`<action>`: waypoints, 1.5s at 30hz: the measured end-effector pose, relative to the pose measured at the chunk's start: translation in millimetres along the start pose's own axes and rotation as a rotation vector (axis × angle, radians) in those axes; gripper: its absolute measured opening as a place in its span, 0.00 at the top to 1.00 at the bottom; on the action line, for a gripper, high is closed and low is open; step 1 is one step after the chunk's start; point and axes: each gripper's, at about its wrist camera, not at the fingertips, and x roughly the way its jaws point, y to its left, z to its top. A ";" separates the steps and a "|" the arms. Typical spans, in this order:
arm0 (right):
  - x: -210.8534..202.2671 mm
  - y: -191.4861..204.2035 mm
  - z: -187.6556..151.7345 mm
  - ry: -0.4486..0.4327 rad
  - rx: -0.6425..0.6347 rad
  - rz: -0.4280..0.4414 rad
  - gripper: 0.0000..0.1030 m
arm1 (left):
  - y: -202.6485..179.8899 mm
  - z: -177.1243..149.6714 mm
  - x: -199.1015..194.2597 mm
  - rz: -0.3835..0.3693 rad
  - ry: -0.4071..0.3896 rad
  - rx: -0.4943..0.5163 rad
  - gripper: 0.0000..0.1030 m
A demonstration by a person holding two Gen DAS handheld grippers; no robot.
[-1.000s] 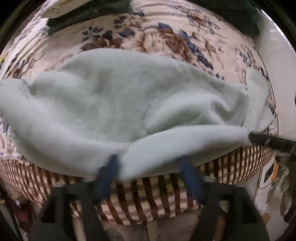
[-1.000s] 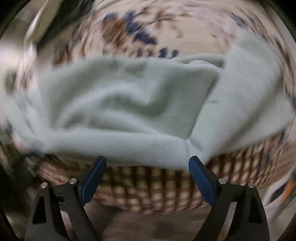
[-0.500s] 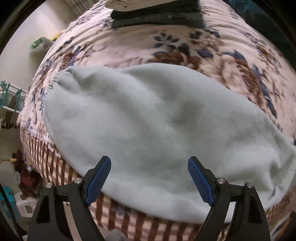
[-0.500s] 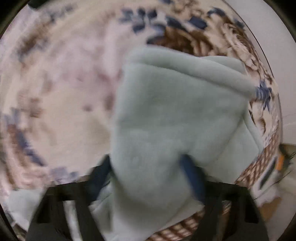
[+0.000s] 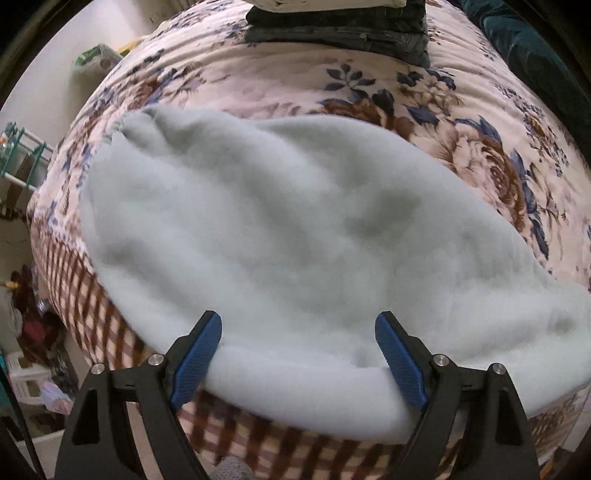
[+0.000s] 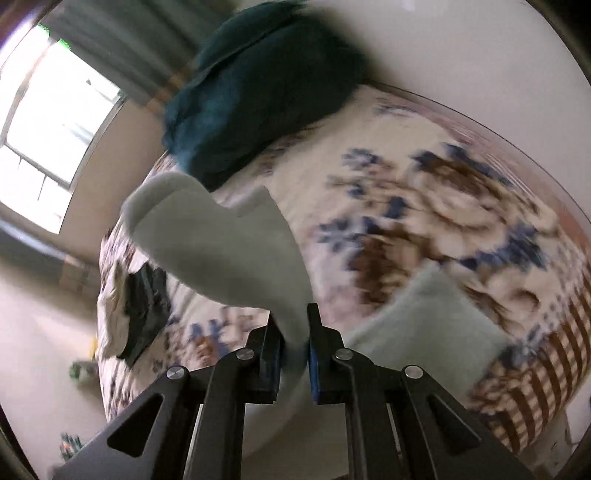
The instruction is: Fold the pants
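The left wrist camera sits on the left hand-held gripper (image 5: 297,349) and looks almost straight down at the bed (image 5: 480,155), from close up. The pale pants (image 5: 280,236) fill most of its view, near the bed's front edge. The folded dark clothes (image 5: 343,26) lie at the far side of the bed.

The right wrist camera sits on the right hand-held gripper (image 6: 295,332) and looks along the bed (image 6: 406,206) at a slant, toward the window (image 6: 55,122) and wall. This view is blurry.

The 2 views share the bed, the pants (image 6: 229,254) and the dark clothes (image 6: 144,306).
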 end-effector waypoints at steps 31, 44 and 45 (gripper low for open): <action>155.6 142.1 -332.8 0.656 0.344 -0.016 0.12 | 295.8 93.5 18.9 -0.170 -0.008 -0.401 0.18; 183.1 180.2 -380.6 0.496 0.409 -0.057 0.89 | 270.2 138.2 70.0 -0.416 0.036 -0.126 0.81; 179.4 181.4 -379.9 0.495 0.394 -0.066 0.90 | 274.3 135.5 62.2 -0.421 0.022 -0.140 0.82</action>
